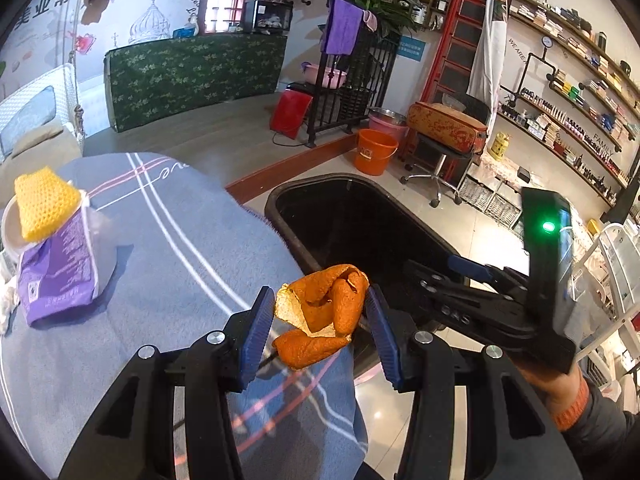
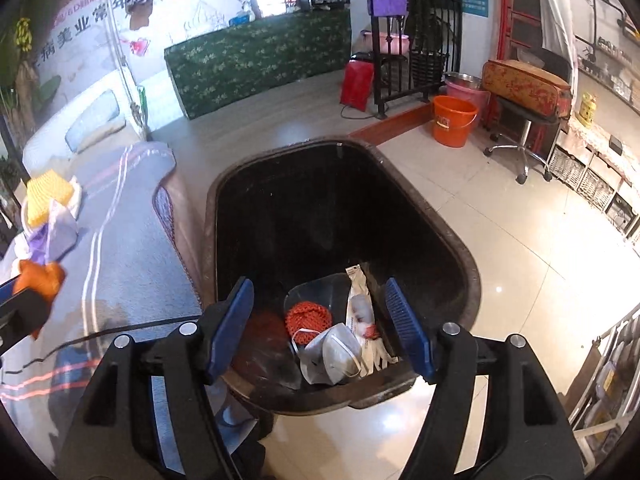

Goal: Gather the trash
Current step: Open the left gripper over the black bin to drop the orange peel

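orange peel (image 1: 322, 312), black bin (image 2: 460, 248), blue striped cloth (image 1: 160, 280).

Curled orange peel (image 1: 322, 314), bright outside and pale pith inside, pinched between blue pads at the desk's edge. Black trash bin (image 2: 452, 236) on the tiled floor just beside, open-topped, holding a grey face mask (image 2: 334, 354), red netting (image 2: 308, 316) and a white wrapper (image 2: 360, 304).

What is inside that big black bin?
In the black bin lie a grey face mask, a red net, a white wrapper and clear plastic. Anything beneath them, or behind the near wall, is hidden.
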`<state>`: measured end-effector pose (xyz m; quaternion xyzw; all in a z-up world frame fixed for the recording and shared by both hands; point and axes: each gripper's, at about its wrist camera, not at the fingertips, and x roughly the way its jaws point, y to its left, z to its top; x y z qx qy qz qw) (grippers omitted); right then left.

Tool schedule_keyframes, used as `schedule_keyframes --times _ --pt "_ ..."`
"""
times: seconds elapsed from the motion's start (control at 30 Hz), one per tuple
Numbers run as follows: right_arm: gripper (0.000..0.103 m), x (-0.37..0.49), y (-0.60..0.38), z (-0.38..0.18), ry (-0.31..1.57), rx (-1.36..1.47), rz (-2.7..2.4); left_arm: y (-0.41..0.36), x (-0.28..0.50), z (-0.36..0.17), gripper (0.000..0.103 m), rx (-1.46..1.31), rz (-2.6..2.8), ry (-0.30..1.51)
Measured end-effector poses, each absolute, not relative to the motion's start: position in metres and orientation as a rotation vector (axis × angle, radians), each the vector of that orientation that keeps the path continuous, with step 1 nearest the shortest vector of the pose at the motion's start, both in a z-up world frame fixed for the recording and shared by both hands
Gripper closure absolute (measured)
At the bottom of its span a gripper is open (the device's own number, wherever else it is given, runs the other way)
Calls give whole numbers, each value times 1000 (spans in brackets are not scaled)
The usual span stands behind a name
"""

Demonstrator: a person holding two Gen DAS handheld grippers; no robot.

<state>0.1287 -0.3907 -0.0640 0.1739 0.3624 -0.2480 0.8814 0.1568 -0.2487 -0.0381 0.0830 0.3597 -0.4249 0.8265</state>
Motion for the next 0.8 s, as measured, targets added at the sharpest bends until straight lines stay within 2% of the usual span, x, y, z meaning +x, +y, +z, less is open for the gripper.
schedule_keyframes --times 0.3,0.8 --pt "31 111 -400 -45 702 374 -556 -289 172 -42 56 202 -945 788" --pt "27 72 -430 -45 675 434 -677 -359 180 -62 56 268 -988 880"
